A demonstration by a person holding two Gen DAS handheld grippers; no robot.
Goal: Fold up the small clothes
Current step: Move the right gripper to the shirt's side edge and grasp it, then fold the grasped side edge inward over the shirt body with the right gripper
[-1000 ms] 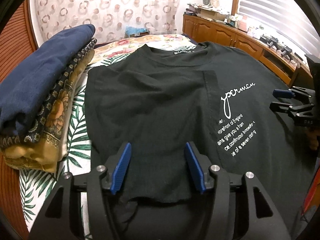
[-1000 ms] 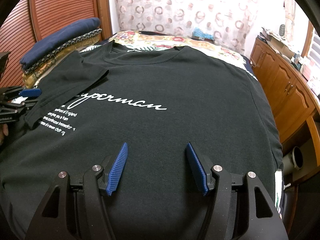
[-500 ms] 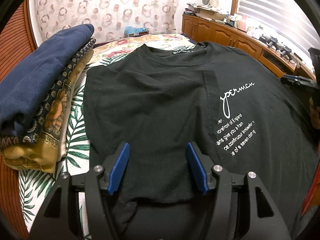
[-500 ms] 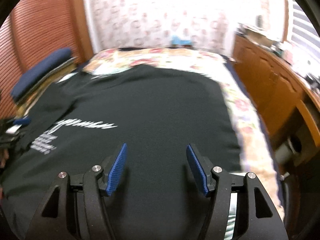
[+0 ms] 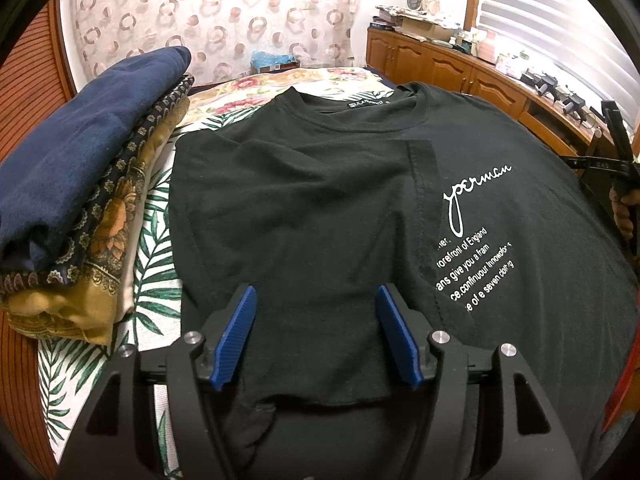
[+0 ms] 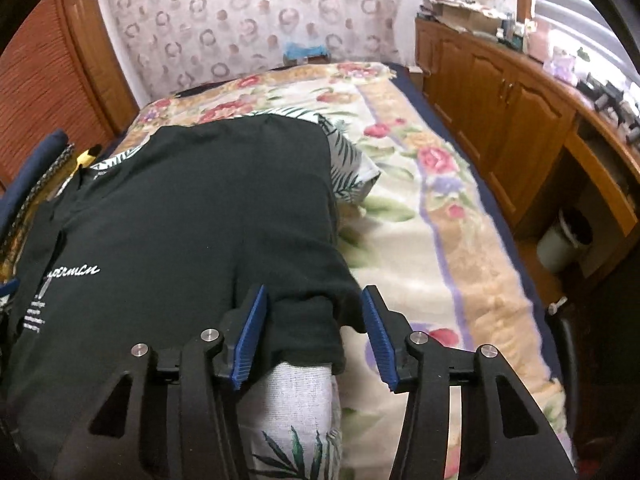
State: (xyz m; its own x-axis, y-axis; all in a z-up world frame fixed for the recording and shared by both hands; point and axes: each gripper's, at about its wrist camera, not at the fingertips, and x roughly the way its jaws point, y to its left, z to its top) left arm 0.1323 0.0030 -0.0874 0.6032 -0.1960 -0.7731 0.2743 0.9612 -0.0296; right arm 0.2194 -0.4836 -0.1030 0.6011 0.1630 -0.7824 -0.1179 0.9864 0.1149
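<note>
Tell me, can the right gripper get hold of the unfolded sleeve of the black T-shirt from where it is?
Probably yes. The right gripper already straddles the sleeve at the edge of the black T-shirt, and its jaws are closing with the cloth between them. Nothing lies on top of the sleeve; only the bed cover is under it.

Your folded-over left side of the black T-shirt point(image 5: 320, 216) covers the start of its white lettering point(image 5: 472, 240), so each line begins mid-word. The shirt's near hem runs out of sight behind your left gripper point(image 5: 316, 336). In the left wrist view your right gripper point(image 5: 612, 160) is cut off by the right edge, and only part of your hand point(image 5: 624, 216) shows. In the right wrist view the lettering point(image 6: 60, 292) is too small to read, and the folded pile point(image 6: 36, 176) is clipped at the left edge.
</note>
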